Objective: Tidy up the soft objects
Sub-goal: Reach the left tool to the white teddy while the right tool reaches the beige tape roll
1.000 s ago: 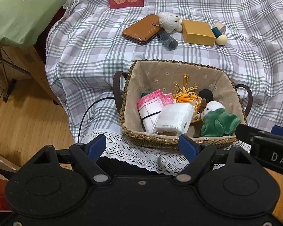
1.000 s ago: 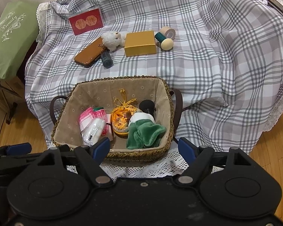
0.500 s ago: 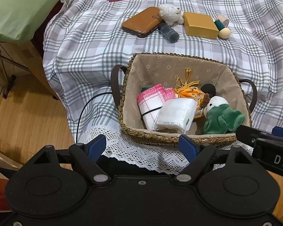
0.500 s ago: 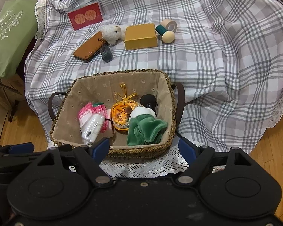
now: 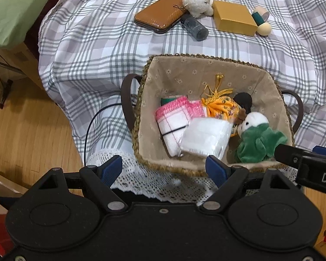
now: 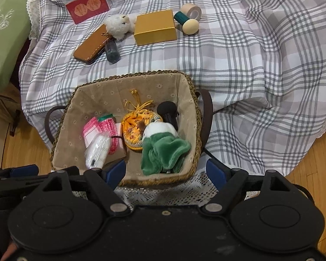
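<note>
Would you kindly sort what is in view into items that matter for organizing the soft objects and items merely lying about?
Belongs to the job:
- woven lined basket
- green plush toy
- white fluffy toy
- pink-edged folded cloth

Lying about:
- yellow box
- brown leather case
- red card

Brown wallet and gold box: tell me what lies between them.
In the right wrist view, the white plush bear lies between the brown wallet and gold box, with the dark bottle just below.

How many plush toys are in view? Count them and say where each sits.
2. The white plush bear lies on the checked cloth beside the gold box; the green plush toy lies in the basket. Others may be buried.
</note>
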Motion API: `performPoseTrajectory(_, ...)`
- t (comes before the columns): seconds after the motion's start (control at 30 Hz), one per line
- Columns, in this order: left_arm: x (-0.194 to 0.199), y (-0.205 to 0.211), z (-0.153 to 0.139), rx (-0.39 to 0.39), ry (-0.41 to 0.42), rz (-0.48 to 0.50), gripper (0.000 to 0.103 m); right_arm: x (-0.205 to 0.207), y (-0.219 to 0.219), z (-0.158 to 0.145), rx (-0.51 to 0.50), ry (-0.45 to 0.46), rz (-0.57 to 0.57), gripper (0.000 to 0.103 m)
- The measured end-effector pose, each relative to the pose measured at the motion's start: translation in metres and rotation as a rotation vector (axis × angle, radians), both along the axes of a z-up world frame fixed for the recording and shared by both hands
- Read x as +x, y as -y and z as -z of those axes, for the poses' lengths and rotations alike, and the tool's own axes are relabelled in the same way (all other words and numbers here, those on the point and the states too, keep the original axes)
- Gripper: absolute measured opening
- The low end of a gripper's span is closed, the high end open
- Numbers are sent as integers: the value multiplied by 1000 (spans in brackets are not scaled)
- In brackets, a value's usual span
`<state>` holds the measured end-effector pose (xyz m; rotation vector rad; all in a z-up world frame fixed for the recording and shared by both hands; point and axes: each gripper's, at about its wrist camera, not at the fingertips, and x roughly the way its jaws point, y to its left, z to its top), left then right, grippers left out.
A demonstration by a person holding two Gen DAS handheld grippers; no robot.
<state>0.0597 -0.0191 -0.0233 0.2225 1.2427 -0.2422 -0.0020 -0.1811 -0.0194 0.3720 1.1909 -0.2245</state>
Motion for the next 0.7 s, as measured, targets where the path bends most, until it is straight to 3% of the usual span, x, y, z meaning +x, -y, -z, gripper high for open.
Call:
performPoseTrajectory(0.37,49,21,-11,8,58,37,81,50,32,-3,2,30,37,81)
performPoseTrajectory(0.7,118,52,-10,20,122,47,81,115,79,-8,-40,95,110,82)
